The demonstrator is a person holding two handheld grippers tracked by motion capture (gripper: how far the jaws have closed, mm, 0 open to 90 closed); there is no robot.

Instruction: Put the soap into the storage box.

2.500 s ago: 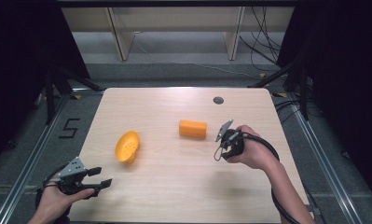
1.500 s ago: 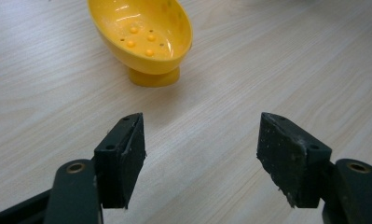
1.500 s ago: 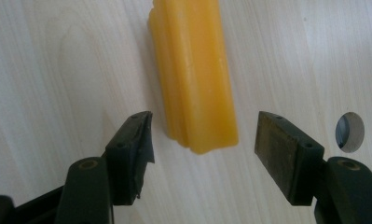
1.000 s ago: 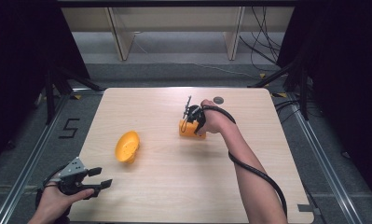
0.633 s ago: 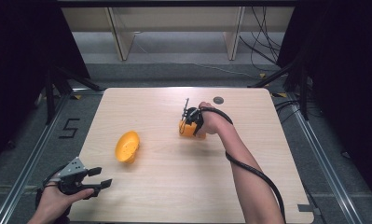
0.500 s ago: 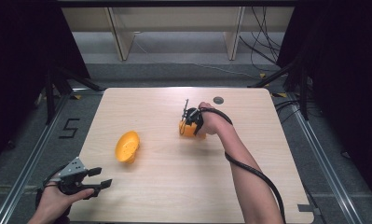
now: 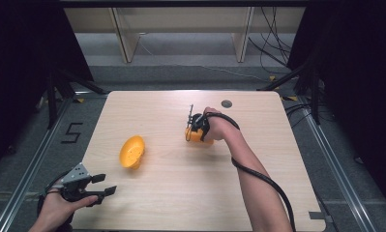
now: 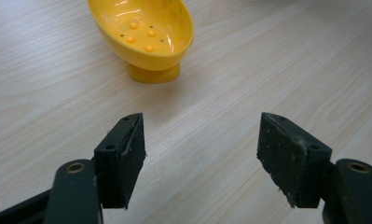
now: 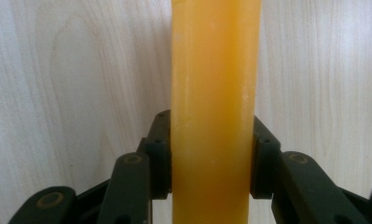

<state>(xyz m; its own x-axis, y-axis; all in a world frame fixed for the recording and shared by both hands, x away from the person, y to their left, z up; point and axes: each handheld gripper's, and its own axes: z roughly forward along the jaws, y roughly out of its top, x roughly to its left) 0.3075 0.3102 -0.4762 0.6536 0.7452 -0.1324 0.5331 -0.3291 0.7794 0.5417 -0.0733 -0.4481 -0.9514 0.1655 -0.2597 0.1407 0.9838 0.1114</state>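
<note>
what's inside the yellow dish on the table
In the left gripper view the yellow dish holds nothing loose: its glossy inside has small raised bumps and tiny holes. The near rim covers the closest part of the inside. It stands on a short foot on the wooden table.

The high view looks forward and down from above the near edge of the tabletop (image 7: 258, 193), far enough to see all four edges. The left gripper view sits low near the near-left corner, facing the yellow dish (image 8: 144, 32), which the high view (image 7: 132, 152) shares. The right gripper view looks straight down, very close on the orange block (image 9: 214, 112).
</note>
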